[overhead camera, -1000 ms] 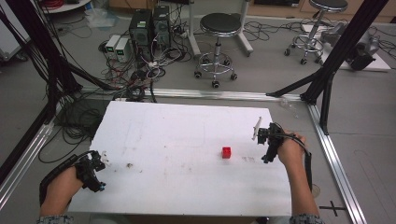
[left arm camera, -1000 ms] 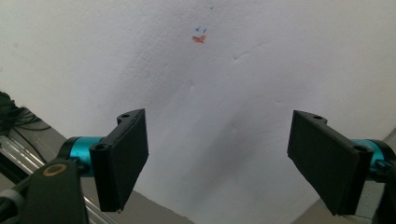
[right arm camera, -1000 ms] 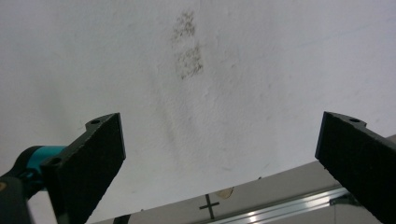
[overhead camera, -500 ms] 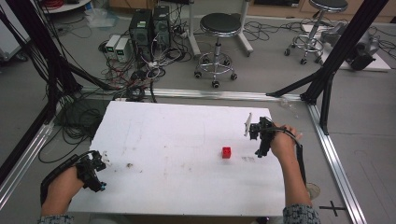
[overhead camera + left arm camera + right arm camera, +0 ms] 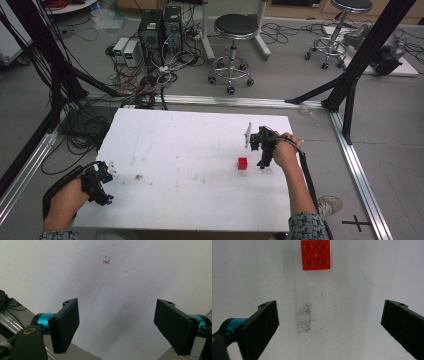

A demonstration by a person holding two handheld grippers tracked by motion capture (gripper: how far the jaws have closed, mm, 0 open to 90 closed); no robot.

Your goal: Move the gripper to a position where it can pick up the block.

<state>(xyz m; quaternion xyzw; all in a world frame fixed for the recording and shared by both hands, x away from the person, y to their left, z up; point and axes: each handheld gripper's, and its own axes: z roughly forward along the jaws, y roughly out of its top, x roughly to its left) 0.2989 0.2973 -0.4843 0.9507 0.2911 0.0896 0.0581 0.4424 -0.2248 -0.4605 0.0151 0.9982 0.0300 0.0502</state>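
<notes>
hovering over the right side of a white table, the right gripper stands with its jaws wide apart and empty, a red four-stud brick lying on the bare surface just beyond them. at the near left corner, the left gripper is likewise spread wide, holding nothing.

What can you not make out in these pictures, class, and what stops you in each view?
- Brick sides: the right gripper view looks down on its studs, so its height is hidden.
- Brick studs in the high view: too small to count.
- Right gripper jaws in the high view: the hand and gripper body cover them.
- Right jaw in the right gripper view: cut off by the frame's edge.
- Table marks: too small to read.
</notes>
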